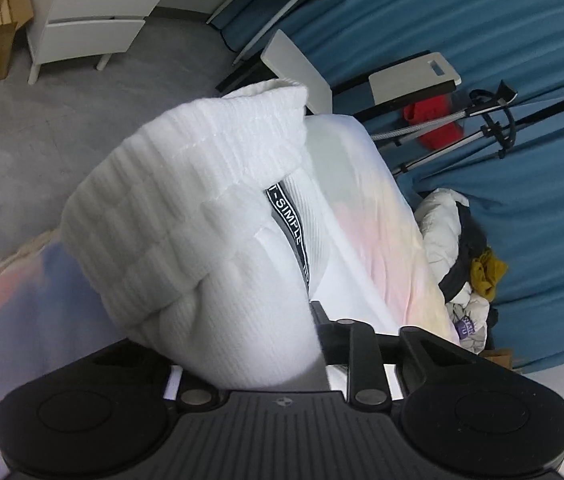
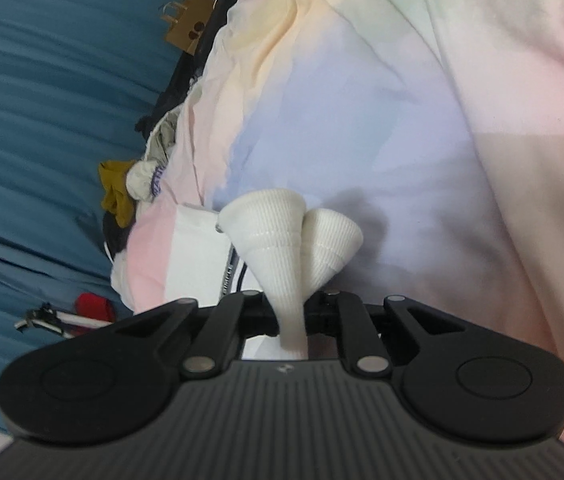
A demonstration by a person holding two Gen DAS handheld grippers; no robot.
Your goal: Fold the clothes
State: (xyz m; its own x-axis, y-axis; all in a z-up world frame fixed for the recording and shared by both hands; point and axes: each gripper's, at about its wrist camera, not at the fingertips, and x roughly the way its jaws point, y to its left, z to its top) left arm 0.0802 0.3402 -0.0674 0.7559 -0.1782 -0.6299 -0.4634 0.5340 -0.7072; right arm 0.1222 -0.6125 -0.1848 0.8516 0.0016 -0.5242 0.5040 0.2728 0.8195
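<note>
1. Your right tool (image 2: 294,332) is clamped on a narrow pinch of the white ribbed garment (image 2: 282,248). Beyond the grip the knit flares into two cones, so you hold a bunched edge, likely a cuff or hem, not a flat layer.
2. Your left tool (image 1: 282,364) is buried in the same white ribbed garment (image 1: 185,216). The cloth swells up right at the camera and covers the fingers, so I cannot tell whether they are together or apart, though the fabric appears gathered there.
3. The garment hangs between your two tools, above the pastel rainbow sheet (image 2: 362,120) of the bed. A black band reading "SIMPLE" (image 1: 288,220) shows inside a fold, suggesting the inner face is turned outward.
4. Holding it at two points off the bed probably serves to spread it before laying it flat; the fold itself looks barely begun.
5. Further out, a pile of clothes (image 1: 462,248) waits at the bed's edge near the blue curtain (image 1: 482,20).
</note>
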